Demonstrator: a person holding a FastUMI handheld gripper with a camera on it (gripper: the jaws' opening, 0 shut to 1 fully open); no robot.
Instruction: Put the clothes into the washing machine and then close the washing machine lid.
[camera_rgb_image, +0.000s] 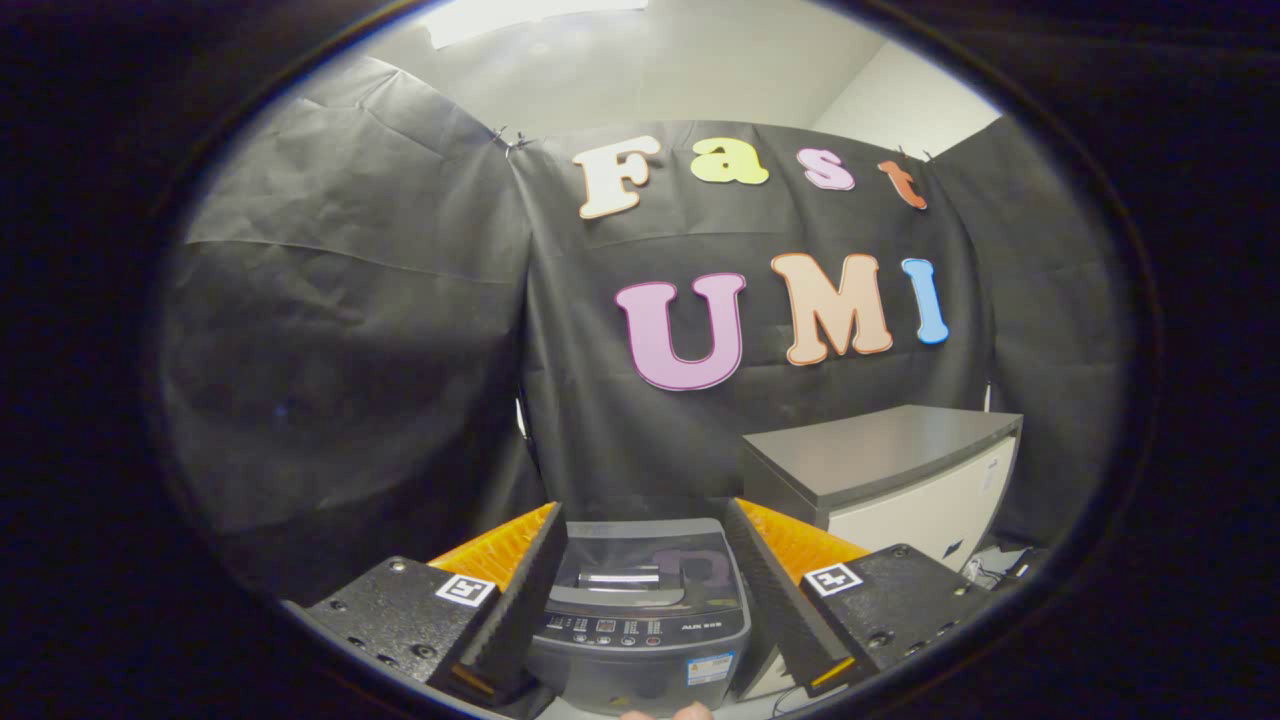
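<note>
Washing machine (640, 610): grey, lid closed | hand-held gripper (640, 590): fingers apart, empty

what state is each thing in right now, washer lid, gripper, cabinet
washing machine: upright, seen between the fingers, just ahead of them
washing machine lid: looks shut, lying flat on top
gripper: open, fingers spread wide, holding nothing
cabinet: stands beyond the right finger, nothing visible on its top
</note>
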